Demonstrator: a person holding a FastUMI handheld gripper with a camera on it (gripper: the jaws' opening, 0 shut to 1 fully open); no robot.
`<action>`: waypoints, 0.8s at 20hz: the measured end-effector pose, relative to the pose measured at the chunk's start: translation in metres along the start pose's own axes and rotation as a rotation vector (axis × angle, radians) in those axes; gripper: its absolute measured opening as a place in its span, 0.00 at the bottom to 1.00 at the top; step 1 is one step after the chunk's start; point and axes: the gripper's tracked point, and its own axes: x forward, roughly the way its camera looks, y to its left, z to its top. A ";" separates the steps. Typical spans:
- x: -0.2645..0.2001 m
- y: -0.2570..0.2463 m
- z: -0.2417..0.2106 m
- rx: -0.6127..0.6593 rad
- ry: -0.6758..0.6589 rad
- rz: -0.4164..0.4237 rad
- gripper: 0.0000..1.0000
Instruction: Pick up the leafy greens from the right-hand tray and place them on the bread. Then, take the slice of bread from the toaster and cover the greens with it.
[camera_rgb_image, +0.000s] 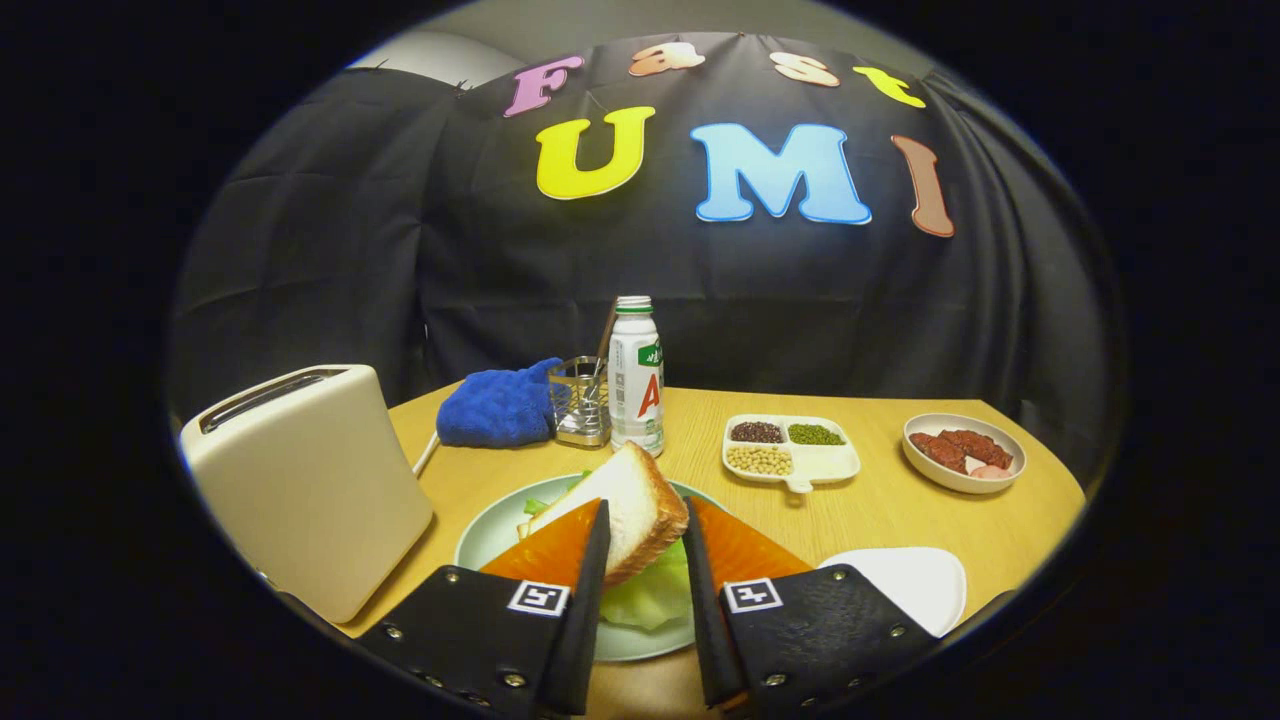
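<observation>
Over the wooden table (880, 520), tilted jaws clench the bread slice (620, 510) above greens (650, 595) on the plate (490, 540).

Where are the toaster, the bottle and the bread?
toaster (310, 480): gripper view, its front face.
bottle (636, 385): gripper view, its label.
bread (625, 510): gripper view, its white face, between the claw's fingers.
</observation>
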 end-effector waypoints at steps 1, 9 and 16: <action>0.000 -0.003 0.003 -0.040 -0.014 -0.020 0.48; -0.039 -0.015 0.045 0.019 -0.149 0.012 0.64; -0.084 -0.088 0.064 -0.002 -0.215 -0.054 0.63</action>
